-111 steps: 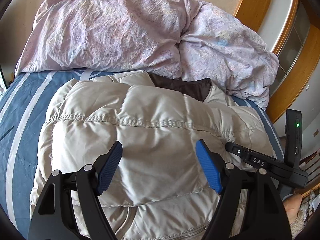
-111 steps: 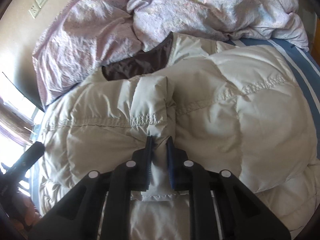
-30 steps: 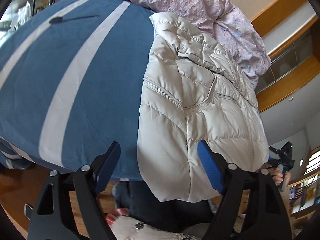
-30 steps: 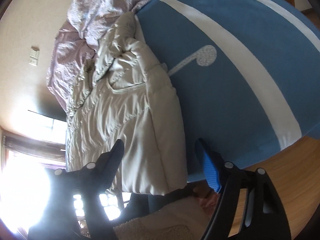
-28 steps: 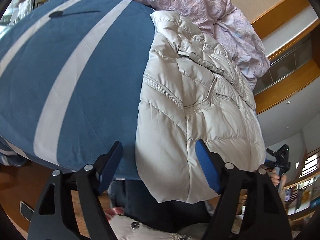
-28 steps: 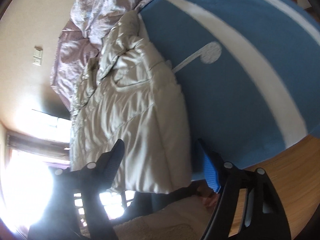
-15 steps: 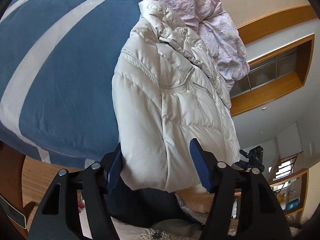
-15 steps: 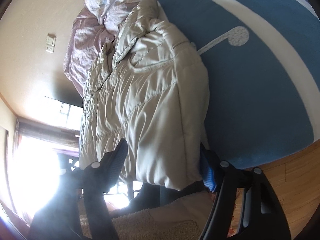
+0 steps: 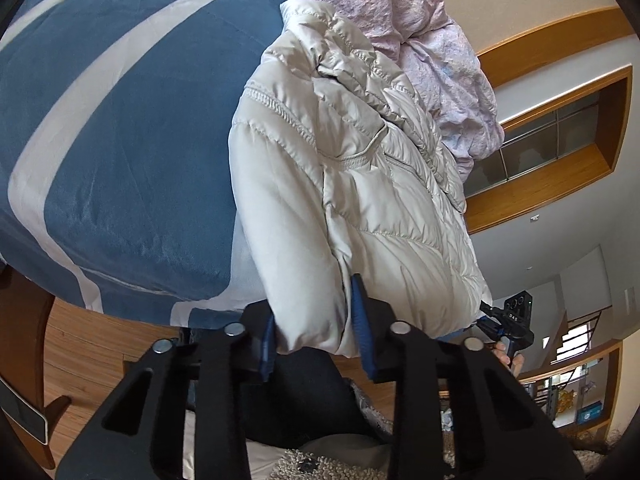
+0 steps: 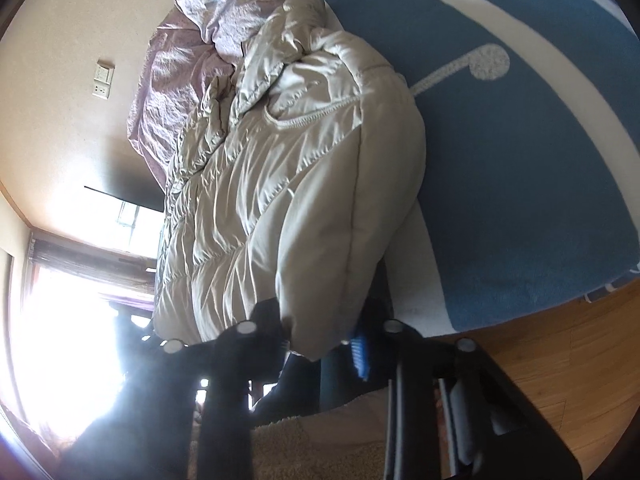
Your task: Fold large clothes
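while both jaws have just closed on the near hem, left gripper [image 9: 314, 330] and right gripper [image 10: 320, 340] pinch the jacket [image 9: 340, 168], whose length runs toward the frame's top over the bed [image 9: 120, 140].

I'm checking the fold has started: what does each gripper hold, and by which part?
Both hold the beige puffer jacket by its near hem at the bed's edge: left gripper at one corner, right gripper at the other.
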Demonstrator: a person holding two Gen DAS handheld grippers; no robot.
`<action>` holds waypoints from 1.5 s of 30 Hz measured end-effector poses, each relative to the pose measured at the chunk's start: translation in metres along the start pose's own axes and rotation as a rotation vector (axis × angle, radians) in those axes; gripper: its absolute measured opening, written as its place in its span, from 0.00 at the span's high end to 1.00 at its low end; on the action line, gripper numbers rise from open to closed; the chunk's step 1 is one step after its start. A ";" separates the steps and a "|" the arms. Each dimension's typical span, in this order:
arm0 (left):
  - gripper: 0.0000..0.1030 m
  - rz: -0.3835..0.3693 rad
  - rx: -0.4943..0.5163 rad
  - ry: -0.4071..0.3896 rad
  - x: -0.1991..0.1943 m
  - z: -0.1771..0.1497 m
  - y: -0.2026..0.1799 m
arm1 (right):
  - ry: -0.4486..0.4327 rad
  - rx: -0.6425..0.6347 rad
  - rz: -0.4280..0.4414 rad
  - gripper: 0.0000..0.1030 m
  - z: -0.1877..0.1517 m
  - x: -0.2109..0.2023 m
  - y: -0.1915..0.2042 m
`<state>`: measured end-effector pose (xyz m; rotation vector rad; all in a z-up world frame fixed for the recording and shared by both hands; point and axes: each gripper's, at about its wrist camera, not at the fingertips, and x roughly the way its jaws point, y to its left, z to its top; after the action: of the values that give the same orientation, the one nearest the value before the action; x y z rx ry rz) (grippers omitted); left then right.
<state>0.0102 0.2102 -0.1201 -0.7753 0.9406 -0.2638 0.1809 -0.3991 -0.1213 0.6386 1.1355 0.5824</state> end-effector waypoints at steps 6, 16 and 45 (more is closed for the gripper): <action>0.86 0.044 0.077 -0.090 -0.016 0.008 -0.021 | -0.125 -0.112 -0.049 0.83 0.004 -0.015 0.028; 0.88 0.026 0.143 -0.333 -0.059 0.047 -0.057 | -0.447 -0.268 -0.082 0.85 0.024 -0.057 0.092; 0.90 0.253 0.251 -0.542 -0.005 0.265 -0.134 | -0.715 -0.442 -0.456 0.85 0.220 0.018 0.235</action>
<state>0.2372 0.2455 0.0689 -0.4521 0.4705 0.0536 0.3713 -0.2620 0.0997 0.1555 0.4232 0.1637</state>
